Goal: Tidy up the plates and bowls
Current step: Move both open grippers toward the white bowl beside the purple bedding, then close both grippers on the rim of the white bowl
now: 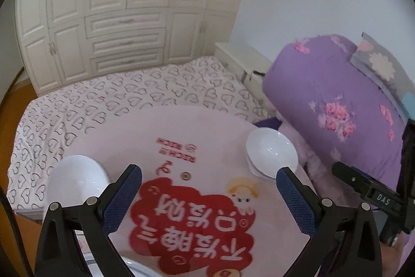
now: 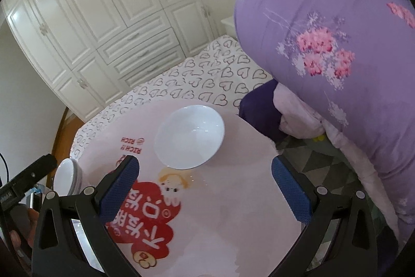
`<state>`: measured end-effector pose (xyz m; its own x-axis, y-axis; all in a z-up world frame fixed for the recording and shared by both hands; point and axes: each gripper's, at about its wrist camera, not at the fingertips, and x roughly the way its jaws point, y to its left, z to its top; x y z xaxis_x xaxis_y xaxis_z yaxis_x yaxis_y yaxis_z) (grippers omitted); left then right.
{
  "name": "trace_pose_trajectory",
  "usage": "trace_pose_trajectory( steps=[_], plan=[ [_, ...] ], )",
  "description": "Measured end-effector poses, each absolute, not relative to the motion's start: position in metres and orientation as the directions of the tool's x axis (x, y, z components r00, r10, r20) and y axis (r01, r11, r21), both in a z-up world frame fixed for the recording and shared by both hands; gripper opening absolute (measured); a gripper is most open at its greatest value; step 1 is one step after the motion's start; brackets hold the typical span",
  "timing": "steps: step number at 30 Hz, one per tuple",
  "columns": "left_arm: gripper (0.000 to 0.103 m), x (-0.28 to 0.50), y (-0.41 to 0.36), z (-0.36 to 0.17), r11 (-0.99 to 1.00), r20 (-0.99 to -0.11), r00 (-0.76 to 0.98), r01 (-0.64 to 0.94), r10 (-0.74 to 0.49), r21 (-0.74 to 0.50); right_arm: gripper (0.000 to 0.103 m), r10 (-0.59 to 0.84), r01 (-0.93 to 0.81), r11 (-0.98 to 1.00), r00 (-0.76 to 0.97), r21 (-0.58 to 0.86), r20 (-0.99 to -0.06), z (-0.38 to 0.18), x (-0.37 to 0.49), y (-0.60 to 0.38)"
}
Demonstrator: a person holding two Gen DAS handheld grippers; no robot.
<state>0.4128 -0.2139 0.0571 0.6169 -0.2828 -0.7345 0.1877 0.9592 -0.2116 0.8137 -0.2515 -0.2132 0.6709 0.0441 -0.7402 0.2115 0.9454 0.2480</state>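
Note:
A white bowl [image 1: 271, 149] stands on the far right of a round pink table [image 1: 197, 131] with a red cartoon print; it seems to rest on another white dish. In the right wrist view this bowl [image 2: 189, 136] lies just ahead of my right gripper [image 2: 205, 173], which is open and empty. A second white bowl [image 1: 77, 181] sits at the table's left edge, behind my left finger; it also shows in the right wrist view [image 2: 68, 177]. My left gripper [image 1: 208, 181] is open and empty above the table's middle. A white plate rim [image 1: 145, 266] shows at the bottom.
The table [image 2: 233, 199] stands on a bed with a heart-print sheet [image 1: 129, 95]. A rolled purple floral quilt [image 1: 337, 100] lies to the right, close to the bowl. White wardrobes [image 1: 116, 4] fill the back wall. The right gripper's body [image 1: 376, 196] shows at the right.

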Motion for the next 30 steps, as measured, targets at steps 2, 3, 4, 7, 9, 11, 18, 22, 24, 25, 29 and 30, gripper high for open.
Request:
trace_pose_trajectory(
  steps=[2, 3, 4, 7, 9, 11, 18, 22, 24, 25, 29, 30],
  plan=[
    [0.102, 0.427, -0.227, 0.046, 0.959, -0.756, 0.591, 0.191, -0.281, -0.207, 0.103, 0.047, 0.221, 0.942, 0.661, 0.253, -0.749, -0.22, 0.819, -0.258],
    [0.102, 0.432, -0.232, 0.043, 0.96, -0.763, 0.583, 0.187, -0.28, -0.209, 0.103, 0.047, 0.226, 0.94, 0.658, 0.257, -0.752, -0.223, 0.821, -0.26],
    [0.102, 0.439, -0.236, 0.038, 0.959, -0.77, 0.572, 0.186, -0.282, -0.213, 0.103, 0.049, 0.23, 0.938, 0.654, 0.26, -0.755, -0.226, 0.824, -0.264],
    [0.102, 0.462, -0.252, 0.022, 0.958, -0.793, 0.538, 0.181, -0.286, -0.223, 0.103, 0.057, 0.238, 0.934, 0.64, 0.268, -0.766, -0.236, 0.834, -0.271],
    [0.101, 0.475, -0.26, 0.014, 0.957, -0.804, 0.52, 0.179, -0.288, -0.227, 0.103, 0.063, 0.244, 0.93, 0.63, 0.274, -0.774, -0.242, 0.841, -0.275],
    [0.1, 0.49, -0.268, 0.003, 0.957, -0.821, 0.493, 0.173, -0.289, -0.233, 0.103, 0.071, 0.246, 0.928, 0.62, 0.279, -0.781, -0.249, 0.848, -0.278],
    [0.088, 0.541, -0.288, -0.037, 0.949, -0.868, 0.385, 0.155, -0.314, -0.274, 0.103, 0.09, 0.253, 0.924, 0.583, 0.285, -0.808, -0.271, 0.871, -0.283],
    [0.078, 0.565, -0.296, -0.063, 0.944, -0.889, 0.318, 0.136, -0.329, -0.3, 0.103, 0.103, 0.261, 0.921, 0.552, 0.289, -0.827, -0.284, 0.882, -0.285],
    [0.074, 0.573, -0.297, -0.074, 0.942, -0.896, 0.292, 0.12, -0.336, -0.314, 0.103, 0.107, 0.267, 0.918, 0.544, 0.292, -0.832, -0.289, 0.884, -0.287],
    [0.074, 0.578, -0.297, -0.08, 0.938, -0.895, 0.282, 0.112, -0.347, -0.328, 0.102, 0.108, 0.268, 0.918, 0.54, 0.292, -0.835, -0.291, 0.886, -0.287],
    [0.065, 0.588, -0.3, -0.089, 0.93, -0.889, 0.271, 0.105, -0.369, -0.353, 0.089, 0.109, 0.276, 0.916, 0.525, 0.291, -0.844, -0.298, 0.889, -0.288],
    [0.063, 0.59, -0.3, -0.09, 0.927, -0.888, 0.267, 0.103, -0.375, -0.36, 0.083, 0.108, 0.276, 0.918, 0.52, 0.286, -0.847, -0.299, 0.89, -0.287]
  ],
)
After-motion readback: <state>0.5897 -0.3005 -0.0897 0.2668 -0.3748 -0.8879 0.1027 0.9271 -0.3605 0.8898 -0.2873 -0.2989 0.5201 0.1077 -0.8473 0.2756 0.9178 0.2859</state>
